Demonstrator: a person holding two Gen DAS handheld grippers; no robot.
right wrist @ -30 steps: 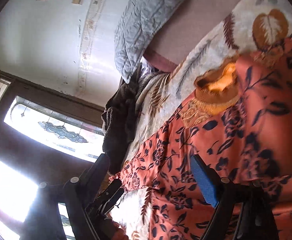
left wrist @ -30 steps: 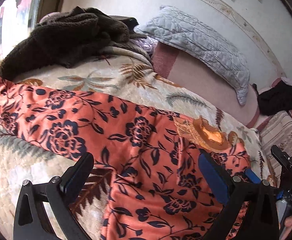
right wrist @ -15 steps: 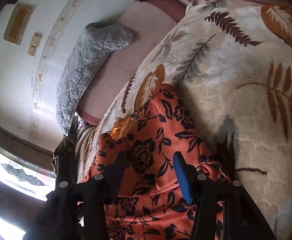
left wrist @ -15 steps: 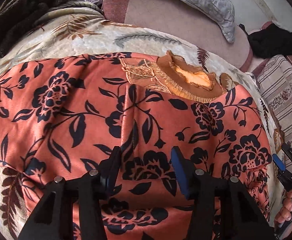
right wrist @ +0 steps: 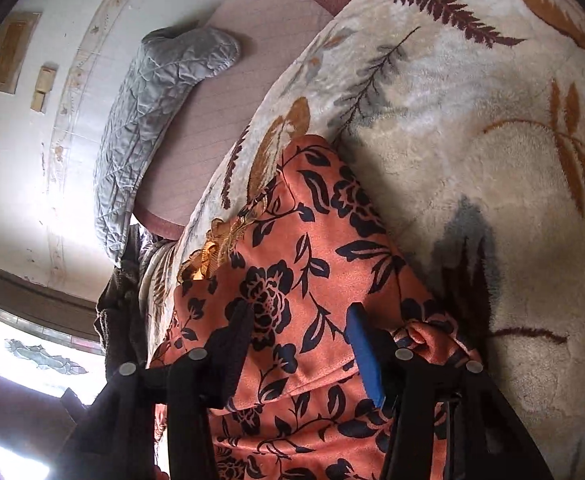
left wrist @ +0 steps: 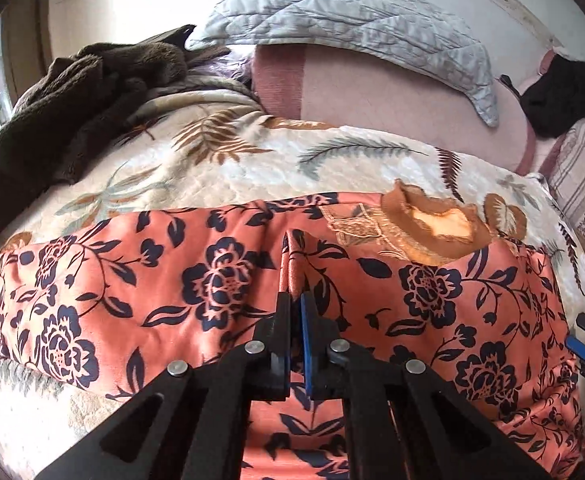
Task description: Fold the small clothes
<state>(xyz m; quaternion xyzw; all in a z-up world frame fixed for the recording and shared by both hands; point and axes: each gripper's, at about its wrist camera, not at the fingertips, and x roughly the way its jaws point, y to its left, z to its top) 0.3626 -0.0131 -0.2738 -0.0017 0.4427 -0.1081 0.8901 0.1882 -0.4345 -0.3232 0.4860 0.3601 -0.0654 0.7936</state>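
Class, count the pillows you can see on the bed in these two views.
1. The grey quilted pillow lies at the far side of the bed against the wall, beyond the leaf-patterned blanket. The dark fleece heap might hide another.

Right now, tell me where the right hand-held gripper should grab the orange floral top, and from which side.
Take the orange floral top by the hem edge beside the blue pad, where the fabric folds into a raised lip. Come from the near side, over the leaf-print blanket. The right hand-held gripper already straddles cloth there, jaws open.
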